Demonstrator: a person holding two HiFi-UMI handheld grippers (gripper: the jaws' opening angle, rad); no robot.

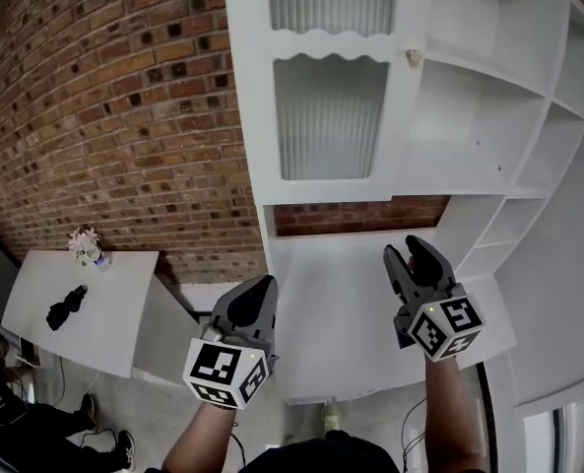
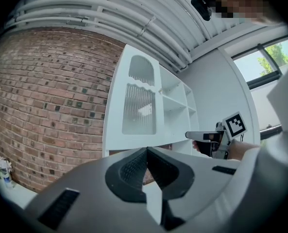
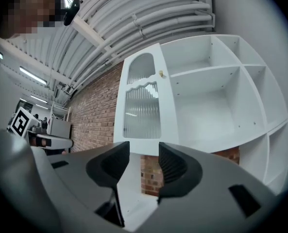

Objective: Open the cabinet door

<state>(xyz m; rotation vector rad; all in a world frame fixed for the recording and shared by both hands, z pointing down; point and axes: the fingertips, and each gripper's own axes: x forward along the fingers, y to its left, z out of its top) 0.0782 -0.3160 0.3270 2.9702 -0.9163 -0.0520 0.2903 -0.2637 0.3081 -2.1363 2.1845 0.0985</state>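
Note:
The white cabinet door (image 1: 331,116) with two ribbed glass panes stands swung out to the left of the bare shelves (image 1: 488,116). Its small knob (image 1: 413,56) sits on the door's right edge. My right gripper (image 1: 410,249) is open and holds nothing, level and well short of the door, below the knob. My left gripper (image 1: 262,286) is shut and empty, to the left and slightly lower. In the right gripper view the door (image 3: 143,106) and knob (image 3: 160,74) rise beyond the parted jaws (image 3: 144,147). In the left gripper view the door (image 2: 139,108) stands above the shut jaws (image 2: 146,152).
A brick wall (image 1: 124,116) runs left of the cabinet. The cabinet's white counter (image 1: 351,304) lies under both grippers. A small white table (image 1: 114,313) at the lower left carries a black object (image 1: 65,306) and a small plant (image 1: 88,246). A person (image 1: 6,402) sits beside it.

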